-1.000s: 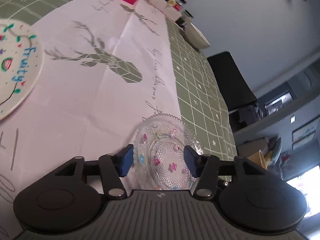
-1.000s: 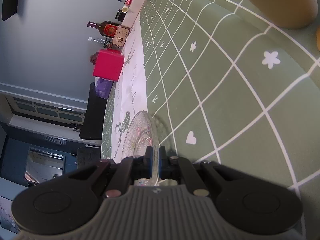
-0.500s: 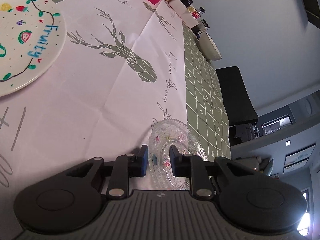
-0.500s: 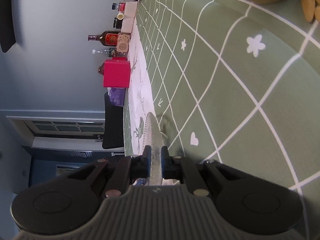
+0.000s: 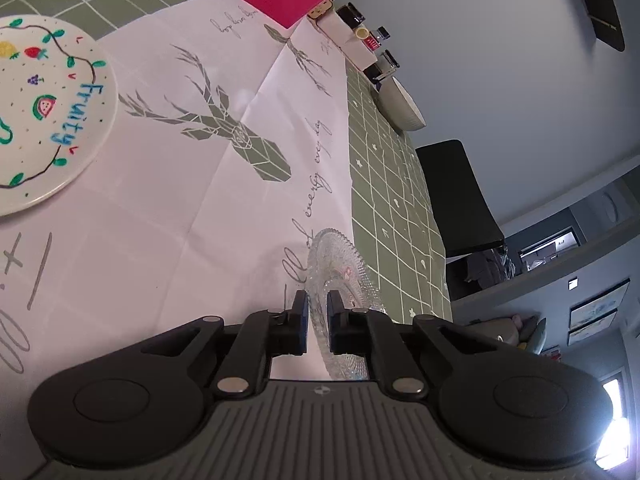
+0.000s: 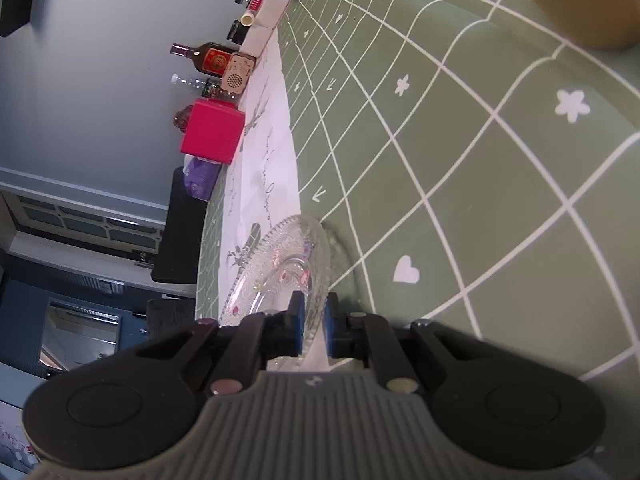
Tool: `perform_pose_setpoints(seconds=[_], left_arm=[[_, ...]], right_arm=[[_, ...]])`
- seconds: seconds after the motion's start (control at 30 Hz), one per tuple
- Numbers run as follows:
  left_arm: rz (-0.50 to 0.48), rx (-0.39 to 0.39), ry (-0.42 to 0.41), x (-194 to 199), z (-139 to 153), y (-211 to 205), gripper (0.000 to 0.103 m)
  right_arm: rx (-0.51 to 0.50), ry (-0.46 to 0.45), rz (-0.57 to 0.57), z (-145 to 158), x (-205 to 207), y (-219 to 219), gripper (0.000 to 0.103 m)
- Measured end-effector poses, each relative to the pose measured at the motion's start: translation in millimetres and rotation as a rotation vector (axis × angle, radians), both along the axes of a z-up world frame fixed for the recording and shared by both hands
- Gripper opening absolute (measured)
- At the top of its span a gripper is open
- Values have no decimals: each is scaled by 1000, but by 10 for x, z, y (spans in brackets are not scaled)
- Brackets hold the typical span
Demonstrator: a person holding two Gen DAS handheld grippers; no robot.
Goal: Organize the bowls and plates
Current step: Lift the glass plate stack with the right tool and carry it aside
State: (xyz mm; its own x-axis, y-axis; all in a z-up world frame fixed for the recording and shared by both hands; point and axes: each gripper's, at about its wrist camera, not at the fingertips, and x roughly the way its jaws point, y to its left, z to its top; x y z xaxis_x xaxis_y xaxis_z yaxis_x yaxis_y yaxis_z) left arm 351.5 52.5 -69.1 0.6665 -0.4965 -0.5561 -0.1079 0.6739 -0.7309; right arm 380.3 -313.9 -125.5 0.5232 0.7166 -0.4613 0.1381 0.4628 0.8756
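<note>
Item in hand: one clear beaded glass plate with small coloured flowers (image 5: pixel 340 268), its rim pinched by my left gripper (image 5: pixel 317 306) over the white deer-print runner (image 5: pixel 180 208). My right gripper (image 6: pixel 313 312), jaws easing apart, straddles the same rim. Outstanding: white round plate lettered "Fruity" (image 5: pixel 44 116) lies well apart, so I judge the stacking barely begun.

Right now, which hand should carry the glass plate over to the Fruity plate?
Left. The left fingers are shut on the glass plate rim, and the Fruity plate lies on its side. The right fingers are opening with the rim between them.
</note>
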Motion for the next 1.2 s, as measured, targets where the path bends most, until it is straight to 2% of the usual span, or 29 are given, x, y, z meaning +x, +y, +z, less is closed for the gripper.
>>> perform_pose_setpoints(seconds=[0.1,0.27,0.47,0.63,0.73,0.83,0.93,1.03,1.1,1.2], left_arm=[[4,17,-11,-13,116,-10,9],[16,35,-8,-73,325,37,9],[8,50,-54,-276,719,59,9],[-21,56,-52,-551,1017,57,11],[-41,43,-89,-769,1163,124,12],[-37,48,-73,-960,1271,185,11],[-55,101,-57,-1141,1349,205,12],[-81,111,-52,-1347,1357,259,12],[-104,98,-37,-1459,1319,302,12],[-146,31,3,-1617,1168,369,11]], right_arm=[[29,15,-10,-14,-36,5,9],[65,-48,0,158,-106,32,9],[102,-106,-16,535,-228,94,9],[140,-127,-42,866,-453,87,9],[124,-158,-15,1103,-578,109,9],[133,-159,0,1213,-784,173,9],[84,-143,18,1278,-981,276,9],[76,-120,25,1271,-1245,320,9],[90,-96,21,1240,-1427,324,9],[84,-89,26,1210,-1756,300,10]])
